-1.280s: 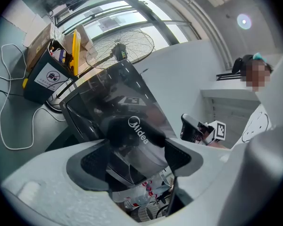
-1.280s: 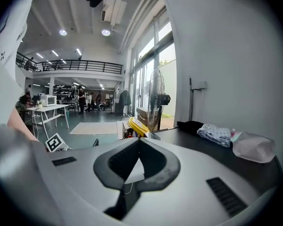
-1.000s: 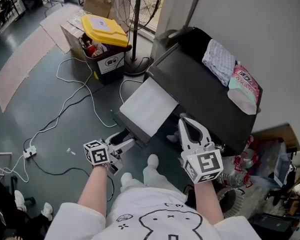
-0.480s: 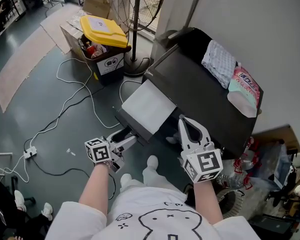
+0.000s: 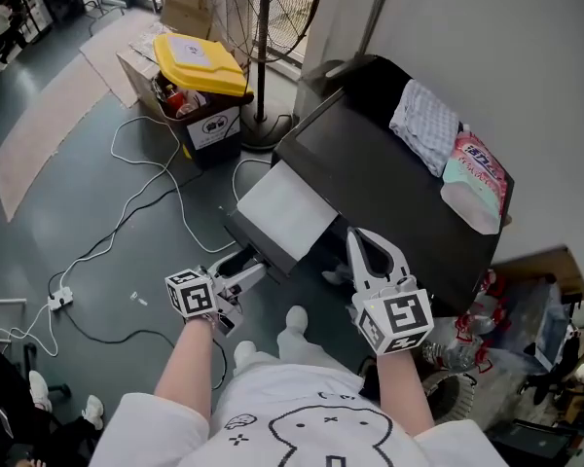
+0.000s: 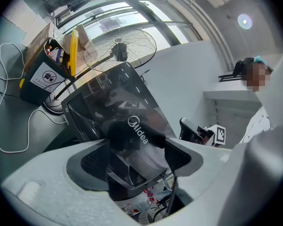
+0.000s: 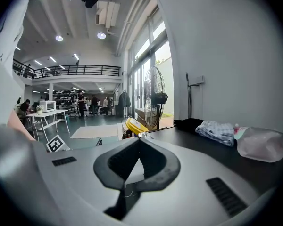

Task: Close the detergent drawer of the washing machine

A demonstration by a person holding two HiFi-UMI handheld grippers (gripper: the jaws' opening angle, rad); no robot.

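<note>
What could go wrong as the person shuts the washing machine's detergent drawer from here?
1. The left gripper sits at the drawer's front end with its jaws apart. An off-centre push could skew the drawer and jam it.
2. The right gripper, jaws together, hangs close beside the drawer. It might get bumped or pinched against the machine.

The black box-shaped washing machine (image 5: 370, 178) stands against the wall, its white flat-fronted detergent drawer (image 5: 284, 210) jutting out at the front left corner. At the right end of its top, a checked folded cloth (image 5: 425, 126) lies just beside a pink plastic detergent pouch (image 5: 475, 178). Beyond the machine's left corner stands a tall metal pedestal fan (image 5: 265, 8), with a yellow-lidded black bin (image 5: 200, 86) just to its left and white cables (image 5: 136, 197) on the floor before the bin.
</note>
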